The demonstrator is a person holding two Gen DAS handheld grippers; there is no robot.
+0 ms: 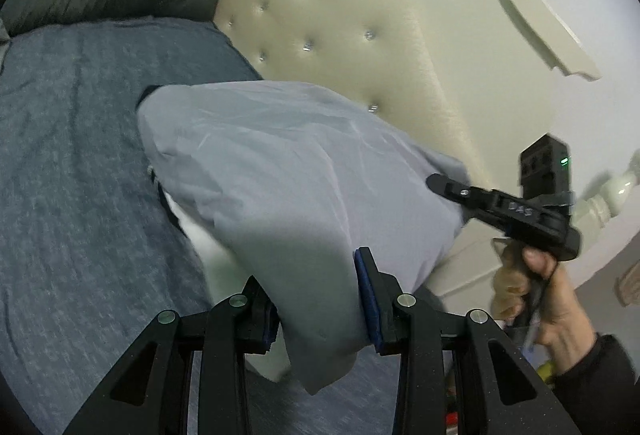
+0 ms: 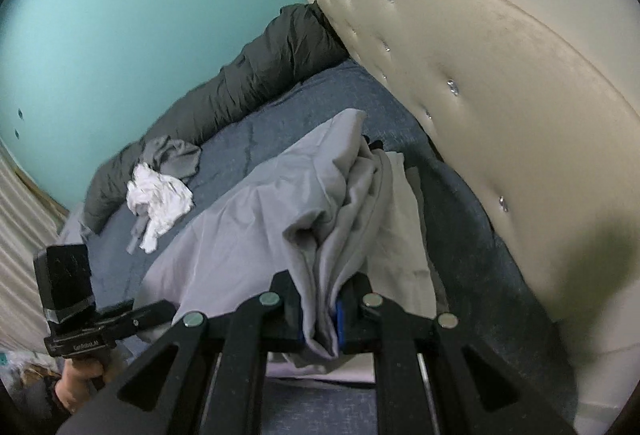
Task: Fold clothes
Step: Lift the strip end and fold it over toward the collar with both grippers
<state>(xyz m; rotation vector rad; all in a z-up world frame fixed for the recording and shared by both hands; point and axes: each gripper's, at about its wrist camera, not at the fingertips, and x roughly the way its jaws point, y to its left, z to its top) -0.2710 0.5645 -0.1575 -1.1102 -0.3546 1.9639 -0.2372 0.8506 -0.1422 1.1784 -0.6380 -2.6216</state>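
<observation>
A light grey garment (image 1: pixel 280 171) hangs folded between both grippers, just above the blue-grey bed cover (image 1: pixel 72 155). My left gripper (image 1: pixel 316 295) is shut on a thick fold of one end; its blue pads (image 1: pixel 365 287) press the cloth. At the right of this view a hand holds my right gripper (image 1: pixel 440 183), its tip buried in the garment's other end. In the right wrist view the right gripper (image 2: pixel 320 317) is shut on bunched grey garment (image 2: pixel 248 235), and the left gripper (image 2: pixel 158 311) is at lower left. White and dark cloth (image 1: pixel 202 255) lies under the garment.
A cream tufted headboard (image 1: pixel 340 47) stands close on the right. A dark grey quilt (image 2: pixel 256 83) lies rolled along the teal wall (image 2: pixel 140 15). A crumpled white garment (image 2: pixel 160 199) and a grey one (image 2: pixel 174 155) lie on the bed cover (image 2: pixel 320 107) before the quilt.
</observation>
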